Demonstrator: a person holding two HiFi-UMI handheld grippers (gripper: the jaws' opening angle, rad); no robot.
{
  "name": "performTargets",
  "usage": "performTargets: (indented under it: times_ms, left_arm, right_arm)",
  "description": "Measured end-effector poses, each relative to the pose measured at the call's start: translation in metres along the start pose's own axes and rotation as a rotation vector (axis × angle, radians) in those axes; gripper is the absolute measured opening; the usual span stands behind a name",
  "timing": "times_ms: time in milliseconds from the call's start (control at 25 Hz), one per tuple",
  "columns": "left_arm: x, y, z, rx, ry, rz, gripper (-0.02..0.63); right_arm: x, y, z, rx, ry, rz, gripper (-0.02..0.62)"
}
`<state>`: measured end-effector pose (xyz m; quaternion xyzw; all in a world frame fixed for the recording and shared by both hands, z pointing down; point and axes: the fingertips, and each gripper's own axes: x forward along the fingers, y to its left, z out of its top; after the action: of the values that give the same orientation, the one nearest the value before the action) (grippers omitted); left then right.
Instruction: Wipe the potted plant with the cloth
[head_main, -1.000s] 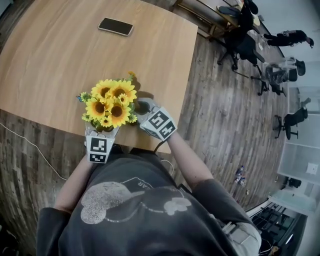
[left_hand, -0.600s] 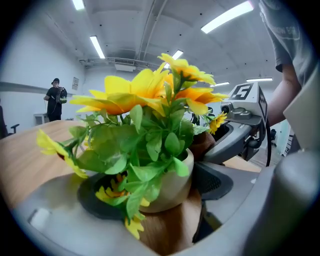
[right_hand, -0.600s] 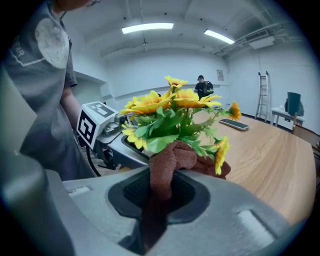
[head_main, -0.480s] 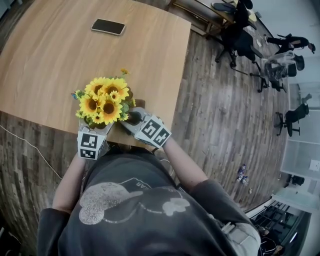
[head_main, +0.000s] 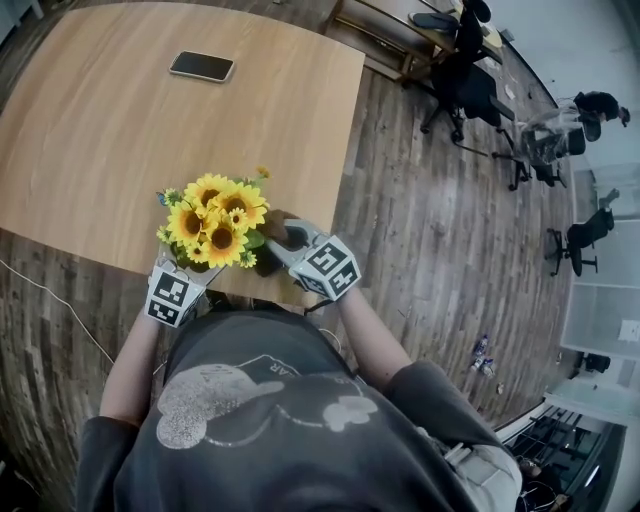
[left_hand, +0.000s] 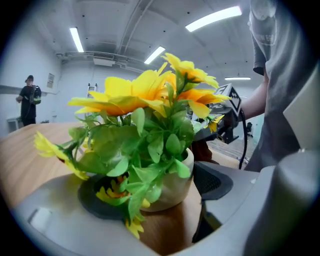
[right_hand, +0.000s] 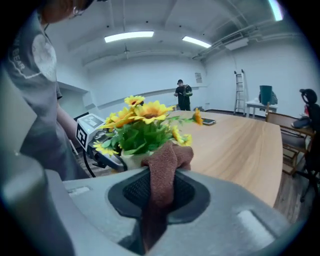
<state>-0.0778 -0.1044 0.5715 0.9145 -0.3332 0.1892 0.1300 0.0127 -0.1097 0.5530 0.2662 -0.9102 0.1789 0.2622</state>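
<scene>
Sunflower pot (head_main: 217, 222), cream, tight in left claw (left_hand: 157, 195); brown cloth (right_hand: 167, 159) tight in right claw (right_hand: 159, 194).

Dark grey printed T-shirt (head_main: 270, 420); grey left tool (left_hand: 157, 192) and right tool (right_hand: 157, 190), black-white marker cubes (head_main: 168, 298)

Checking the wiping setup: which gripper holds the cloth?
The right gripper: brown cloth pinched between its jaws; the left gripper holds the white pot.

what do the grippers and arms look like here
The left gripper and right gripper both have bulky light grey bodies with black mesh-textured pads. Each carries a white cube with black square markers and trails a black cable. The person wears a dark grey T-shirt with a pale print and short sleeves.
</scene>
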Motion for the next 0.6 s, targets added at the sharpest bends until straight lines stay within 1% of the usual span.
performTargets:
  times_ms: [120, 200, 280, 320, 400, 480, 600]
  left_arm:
    - [-0.002, 0.0, 0.008, 0.029, 0.021, -0.079, 0.462]
    - [-0.004, 0.002, 0.01, 0.049, 0.036, -0.126, 0.462]
    - [-0.007, 0.006, 0.009, 0.065, 0.056, -0.152, 0.463]
    - [-0.007, 0.01, 0.008, 0.059, 0.064, -0.153, 0.463]
    - [-0.009, 0.021, 0.001, 0.024, 0.078, -0.126, 0.466]
    - [-0.012, 0.033, -0.004, -0.004, 0.084, -0.075, 0.468]
    - [-0.017, 0.048, -0.004, -0.041, 0.072, 0.003, 0.476]
  right_arm:
    - [-0.007, -0.023, 0.004, 0.029, -0.021, -0.067, 0.058]
    - [-0.008, -0.034, 0.009, 0.031, -0.026, -0.093, 0.058]
    - [-0.005, -0.04, 0.014, 0.02, -0.024, -0.105, 0.058]
    - [-0.003, -0.042, 0.017, 0.011, -0.019, -0.109, 0.058]
    - [0.004, -0.046, 0.019, -0.001, 0.001, -0.107, 0.058]
    - [0.013, -0.048, 0.019, -0.008, 0.023, -0.095, 0.058]
    - [0.023, -0.052, 0.024, -0.033, 0.036, -0.076, 0.058]
